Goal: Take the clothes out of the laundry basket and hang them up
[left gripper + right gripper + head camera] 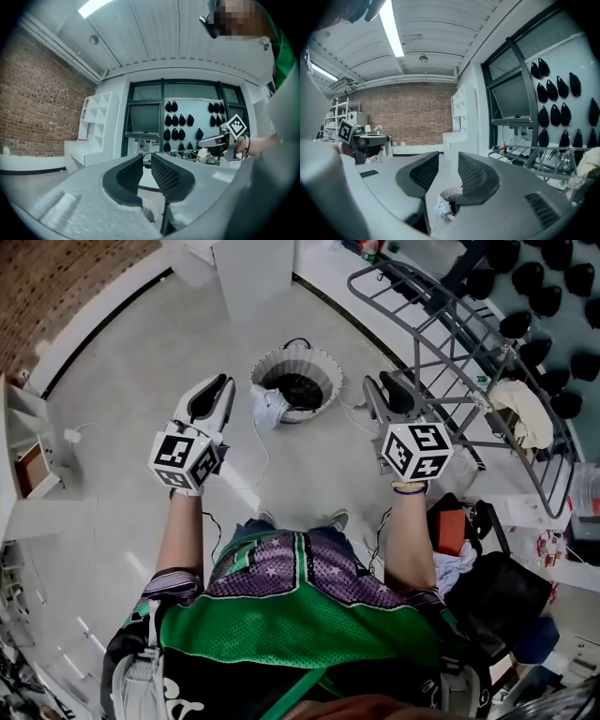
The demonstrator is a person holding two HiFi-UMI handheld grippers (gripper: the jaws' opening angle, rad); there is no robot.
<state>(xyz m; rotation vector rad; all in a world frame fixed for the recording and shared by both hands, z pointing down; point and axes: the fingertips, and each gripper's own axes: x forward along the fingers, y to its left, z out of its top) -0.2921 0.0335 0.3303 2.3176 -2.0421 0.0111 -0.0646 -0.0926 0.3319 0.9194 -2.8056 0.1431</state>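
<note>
1. The left claw [223, 382] is held out level at chest height. Its jaws stand a narrow gap apart, with nothing between them and touching nothing.
2. The right claw [380, 382] is held beside it, well apart from it. Its jaws stand clearly wider than the left's and are just as empty.
3. On the floor [141, 362] just beyond both claws, roughly between them, the laundry basket [323, 367] stands upright with its round mouth facing up.
4. A white cloth [269, 407] hangs over the basket's rim on the side of the person's left and trails down the outside wall.
5. Dark clothes [298, 388] lie inside. I cannot tell how many pieces, as they read as one dark heap.
6. To the right, the grey drying rack [441, 324] runs lengthwise away from the person. Its far side is cut off at the edge of view.
7. A cream garment [525, 413] is draped over the rack's right side, but its shape is hard to make out.
</note>
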